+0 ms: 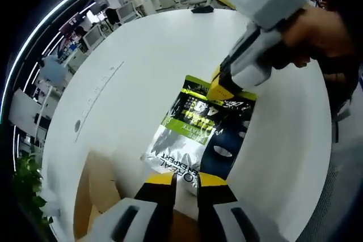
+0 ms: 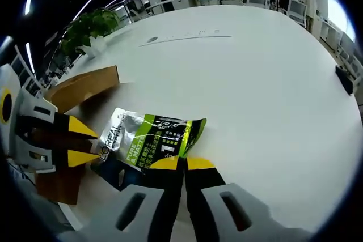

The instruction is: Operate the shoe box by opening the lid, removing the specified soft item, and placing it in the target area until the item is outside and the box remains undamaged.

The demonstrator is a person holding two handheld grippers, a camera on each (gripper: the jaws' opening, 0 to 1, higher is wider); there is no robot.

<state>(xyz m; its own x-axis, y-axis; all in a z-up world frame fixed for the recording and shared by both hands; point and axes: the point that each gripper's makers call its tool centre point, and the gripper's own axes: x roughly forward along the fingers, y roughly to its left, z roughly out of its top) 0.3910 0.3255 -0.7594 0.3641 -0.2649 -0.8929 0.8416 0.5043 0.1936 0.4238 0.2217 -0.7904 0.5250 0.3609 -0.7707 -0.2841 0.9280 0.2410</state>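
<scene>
A soft foil sachet [image 1: 195, 126], black, silver and green, lies flat on the white table [image 1: 147, 55] just outside the brown cardboard shoe box [image 1: 99, 188]. My right gripper [image 1: 222, 88] comes in from the upper right and is shut on the sachet's far edge. In the right gripper view, my right gripper [image 2: 182, 164] pinches the sachet [image 2: 147, 140] at its green end. My left gripper [image 1: 187, 181] is open, its yellow tips on either side of the sachet's near silver corner. In the right gripper view, my left gripper [image 2: 80, 142] is at the left, beside the box [image 2: 85, 88].
The table [image 2: 255, 72] is wide and bare beyond the sachet, with a small round grommet [image 1: 77, 126] and a dark object [image 1: 202, 9] at its far edge. A potted plant [image 2: 91, 26] stands by the box side. Desks, monitors and people are farther off.
</scene>
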